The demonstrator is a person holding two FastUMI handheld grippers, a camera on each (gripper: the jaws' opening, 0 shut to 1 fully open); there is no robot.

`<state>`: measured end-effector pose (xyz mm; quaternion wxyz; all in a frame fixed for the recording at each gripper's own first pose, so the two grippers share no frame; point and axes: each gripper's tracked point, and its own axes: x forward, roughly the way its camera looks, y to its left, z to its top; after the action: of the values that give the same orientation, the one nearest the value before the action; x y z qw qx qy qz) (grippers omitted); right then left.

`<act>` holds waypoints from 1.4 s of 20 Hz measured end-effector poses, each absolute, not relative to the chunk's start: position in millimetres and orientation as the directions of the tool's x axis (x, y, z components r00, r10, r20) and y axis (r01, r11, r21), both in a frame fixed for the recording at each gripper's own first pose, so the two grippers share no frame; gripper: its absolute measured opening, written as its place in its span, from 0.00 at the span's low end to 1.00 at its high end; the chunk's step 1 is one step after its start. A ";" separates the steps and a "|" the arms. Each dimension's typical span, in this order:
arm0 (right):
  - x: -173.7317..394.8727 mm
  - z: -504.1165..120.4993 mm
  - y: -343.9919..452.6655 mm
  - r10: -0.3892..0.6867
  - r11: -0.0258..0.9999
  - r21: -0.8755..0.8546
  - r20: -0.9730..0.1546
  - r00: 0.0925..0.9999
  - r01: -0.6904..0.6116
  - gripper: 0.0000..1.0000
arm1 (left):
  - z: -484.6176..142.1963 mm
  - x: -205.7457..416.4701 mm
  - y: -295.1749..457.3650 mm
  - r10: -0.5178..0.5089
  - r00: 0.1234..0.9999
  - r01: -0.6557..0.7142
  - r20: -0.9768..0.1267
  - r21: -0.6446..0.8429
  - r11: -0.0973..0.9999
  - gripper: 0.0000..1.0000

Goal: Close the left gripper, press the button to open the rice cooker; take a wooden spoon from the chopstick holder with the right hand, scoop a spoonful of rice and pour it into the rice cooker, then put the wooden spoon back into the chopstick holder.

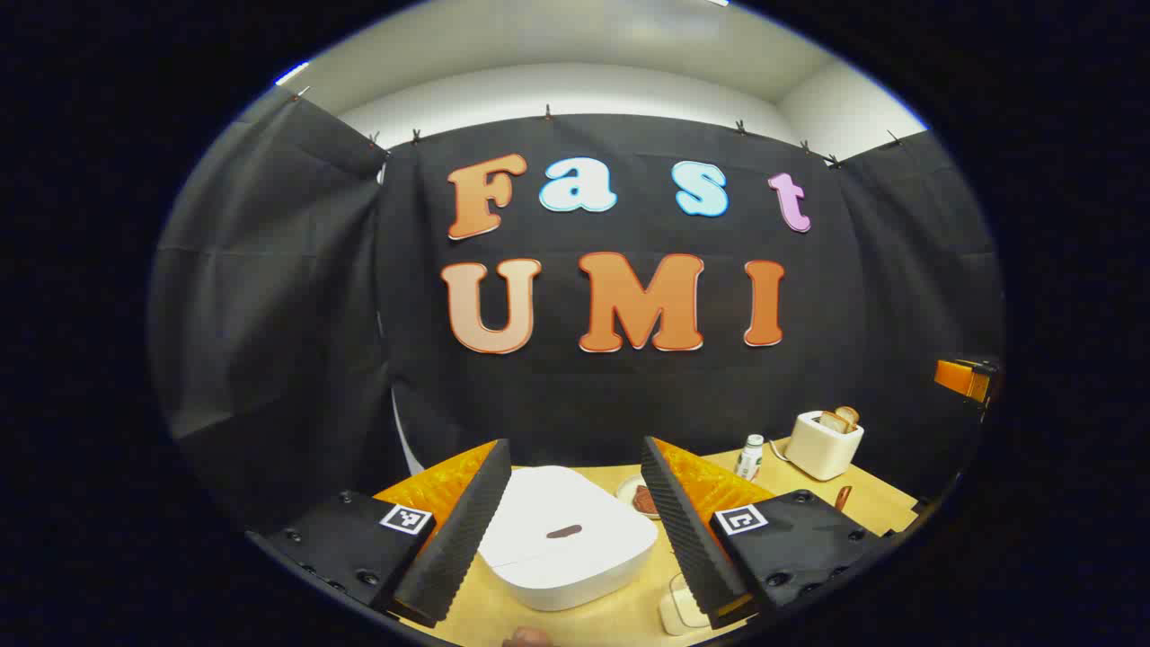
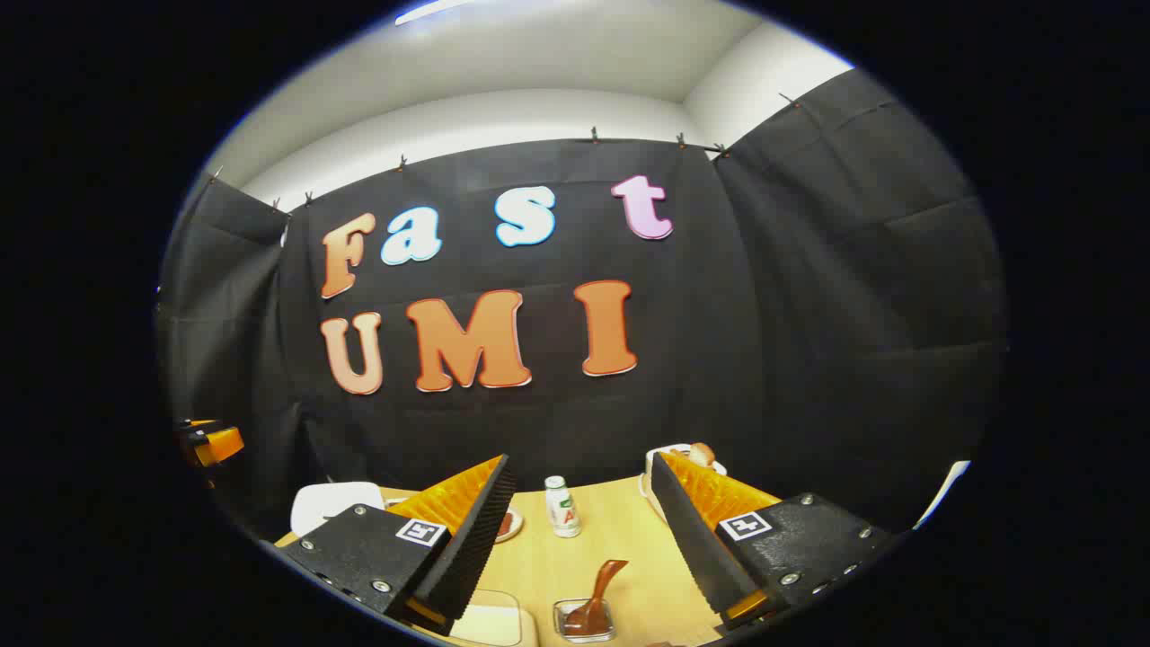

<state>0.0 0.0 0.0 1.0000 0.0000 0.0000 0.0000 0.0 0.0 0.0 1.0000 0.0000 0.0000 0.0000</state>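
The white rice cooker [image 1: 566,539] sits with its lid down and a brown button [image 1: 564,531] on top, right below and between the fingers of my left gripper [image 1: 575,444], which stands open above it. The cooker [image 2: 334,505] also appears at the far left in the right gripper view. My right gripper [image 2: 582,460] is open and holds nothing. Below it, the wooden spoon [image 2: 600,586] leans in a small clear holder [image 2: 584,622]. A shallow container of pale rice [image 2: 490,622] lies left of the holder, partly hidden by a finger.
A small white bottle [image 2: 561,506] stands mid-table, with a small plate [image 1: 640,497] holding something brown beside the cooker. A cream toaster [image 1: 825,442] with bread is at the back right. The wooden table [image 2: 629,530] ends at the black cloth wall.
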 end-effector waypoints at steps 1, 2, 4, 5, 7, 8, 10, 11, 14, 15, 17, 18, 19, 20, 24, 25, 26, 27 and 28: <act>-2.3 6.7 -0.7 0.001 1.000 -0.019 0.011 1.000 -0.001 1.00 | 1.7 -5.4 7.6 0.010 1.000 -0.010 0.000 -0.020 1.000 1.00; -3.3 15.8 -4.8 -0.006 0.999 -0.046 0.028 1.000 0.008 0.95 | 3.8 -10.0 12.1 0.017 1.000 -0.017 0.000 -0.039 0.999 1.00; -4.7 22.7 -11.6 -0.042 0.996 -0.082 0.040 0.998 0.045 0.95 | 8.0 -17.0 25.0 0.039 0.999 -0.039 0.003 -0.059 0.998 1.00; -6.9 24.3 -14.5 -0.053 0.994 -0.088 0.033 0.998 0.056 0.95 | 13.9 -19.6 31.2 0.055 0.998 -0.053 0.017 -0.069 0.996 1.00; -13.3 28.1 -20.7 -0.063 0.994 -0.089 0.030 0.998 0.066 0.95 | 18.0 -22.3 34.8 0.067 0.997 -0.065 0.027 -0.068 0.996 0.99; -15.4 30.1 -25.0 -0.075 0.993 -0.086 0.030 0.997 0.077 0.95 | 19.6 -23.5 36.6 0.072 0.997 -0.071 0.025 -0.057 0.996 0.99; -20.2 31.1 -32.3 -0.102 0.991 -0.089 0.027 0.994 0.103 0.95 | 23.8 -25.7 41.1 0.082 0.996 -0.081 0.026 -0.035 0.996 0.99; -22.4 31.0 -35.1 -0.112 0.989 -0.093 0.029 0.993 0.114 0.95 | 26.2 -26.1 40.9 0.082 0.996 -0.082 0.028 -0.028 0.996 0.99; -26.5 33.9 -41.0 -0.134 0.984 -0.118 0.031 0.990 0.137 0.95 | 32.4 -26.2 39.2 0.082 0.996 -0.082 0.033 -0.009 0.997 0.99; -27.2 34.7 -43.9 -0.144 0.981 -0.127 0.034 0.989 0.147 0.95 | 33.1 -25.8 39.1 0.080 0.996 -0.080 0.033 -0.004 0.997 0.97; -28.3 35.3 -47.2 -0.157 0.978 -0.135 0.035 0.987 0.160 0.95 | 32.6 -25.7 36.9 0.075 0.997 -0.075 0.031 0.000 0.997 0.99; -29.1 34.9 -47.1 -0.159 0.977 -0.135 0.033 0.987 0.162 0.95 | 33.7 -26.0 36.0 0.071 0.997 -0.071 0.032 -0.005 0.997 0.99; -30.6 35.2 -46.6 -0.157 0.978 -0.136 0.032 0.987 0.160 1.00 | 31.5 -25.5 35.1 0.069 0.997 -0.068 0.030 -0.010 0.998 0.99; -31.2 33.4 -46.9 -0.155 0.977 -0.140 0.030 0.987 0.158 0.95 | 31.0 -25.3 34.4 0.065 0.997 -0.065 0.027 -0.012 0.998 0.97; -32.8 30.6 -48.3 -0.167 0.973 -0.158 0.027 0.986 0.169 0.95 | 27.7 -21.6 37.9 0.072 0.997 -0.072 0.025 -0.011 0.997 0.99; -32.2 29.5 -46.6 -0.163 0.974 -0.157 0.023 0.986 0.164 0.95 | 26.7 -21.4 37.5 0.072 0.997 -0.071 0.023 -0.012 0.997 0.99; -31.8 29.4 -45.8 -0.161 0.974 -0.156 0.023 0.987 0.163 0.95 | 27.2 -21.5 37.2 0.068 0.997 -0.068 0.020 -0.012 0.998 1.00; -31.4 28.8 -45.3 -0.162 0.974 -0.159 0.022 0.987 0.163 0.95 | 25.5 -19.5 36.5 0.064 0.998 -0.064 0.017 -0.010 0.998 0.99; -31.2 28.2 -46.2 -0.164 0.973 -0.164 0.021 0.986 0.165 0.95 | 25.6 -19.1 35.5 0.059 0.998 -0.059 0.016 -0.004 0.998 1.00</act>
<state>-31.2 -46.2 28.2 0.9931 -0.0827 -0.0038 -0.0830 -19.1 35.5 25.6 0.9995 -0.0018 -0.0080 0.0296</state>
